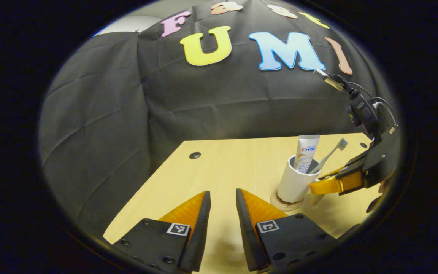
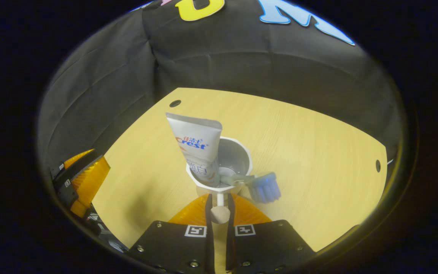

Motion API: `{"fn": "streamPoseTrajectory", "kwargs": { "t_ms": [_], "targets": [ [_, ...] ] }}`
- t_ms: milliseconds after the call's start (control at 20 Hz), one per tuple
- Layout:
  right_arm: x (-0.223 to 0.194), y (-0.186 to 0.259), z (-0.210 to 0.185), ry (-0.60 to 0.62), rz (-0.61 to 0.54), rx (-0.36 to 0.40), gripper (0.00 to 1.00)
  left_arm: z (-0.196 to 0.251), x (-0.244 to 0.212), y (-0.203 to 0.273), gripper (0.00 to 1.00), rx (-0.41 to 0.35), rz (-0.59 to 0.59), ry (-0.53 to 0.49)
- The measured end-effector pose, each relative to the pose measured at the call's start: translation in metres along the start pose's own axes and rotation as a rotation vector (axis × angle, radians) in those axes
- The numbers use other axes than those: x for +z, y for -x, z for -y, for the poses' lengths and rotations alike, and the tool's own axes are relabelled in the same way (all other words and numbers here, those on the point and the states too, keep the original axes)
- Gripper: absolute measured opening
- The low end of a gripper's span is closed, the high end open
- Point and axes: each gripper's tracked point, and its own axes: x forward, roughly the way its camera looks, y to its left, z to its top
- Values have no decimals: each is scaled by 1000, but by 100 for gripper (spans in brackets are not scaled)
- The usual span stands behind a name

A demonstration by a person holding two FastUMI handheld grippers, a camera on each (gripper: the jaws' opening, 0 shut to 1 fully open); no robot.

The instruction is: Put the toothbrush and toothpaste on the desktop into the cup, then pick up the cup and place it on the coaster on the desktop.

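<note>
Black creased cloth is seen behind a pale wood-grain desktop (image 1: 222, 167) in the left gripper view, with a small dark round hole (image 1: 194, 155) near the far left corner. A white cup (image 1: 297, 182), smooth and slightly flared toward its rim, is stood upright on a round, thin coaster (image 1: 285, 205) whose edge is seen around its base. A toothpaste tube (image 1: 305, 152) is stood in the cup with its long axis near vertical and its flat crimped end up; a toothbrush (image 1: 329, 156) is leaned in beside it, its bristled head pointed up and to the right. The right gripper (image 1: 318, 188) is seen at the cup's right side, its ribbed fingers closed on the cup's handle. The left gripper (image 1: 222, 217) is held low over bare desktop, its wedge-shaped fingers parted by a narrow gap, with nothing held or touched. In the right gripper view, the cup (image 2: 238, 152) is looked into from above, its grey inside visible. The toothpaste tube (image 2: 198, 148) is leaned toward the upper left, and the toothbrush (image 2: 264, 188) is laid across the near rim, its blue bristles pointed right. The right gripper (image 2: 219, 207) is nearly closed, both fingers pressed on the cup's slim white handle (image 2: 219, 199). The left gripper (image 2: 84, 182) is seen at the left edge, well apart from the cup.
</note>
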Motion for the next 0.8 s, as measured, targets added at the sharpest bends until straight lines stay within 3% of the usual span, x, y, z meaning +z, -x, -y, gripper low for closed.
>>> {"fn": "streamPoseTrajectory", "kwargs": {
  "t_ms": [50,100,350,400,600,650,700,800],
  "targets": [
    [0,1,2,6,-4,-3,12,-2,0,1,50,3,1,3],
    [-3,-3,-1,13,-7,-9,12,-3,-1,2,42,6,1,6],
    [-4,-4,-2,42,-18,-35,12,-3,-1,5,42,9,-1,17],
    [-5,-5,-1,49,-19,-39,12,-2,-1,5,50,8,1,18],
    [-4,-5,1,75,-29,-58,12,3,3,8,50,1,12,13],
    [-4,-5,1,67,-33,-57,14,4,4,9,41,0,15,11],
    [-6,-5,1,58,-36,-56,15,5,6,11,50,-1,18,9],
    [-6,-6,0,38,-41,-36,19,5,9,12,50,-3,23,5]
  ]
}}
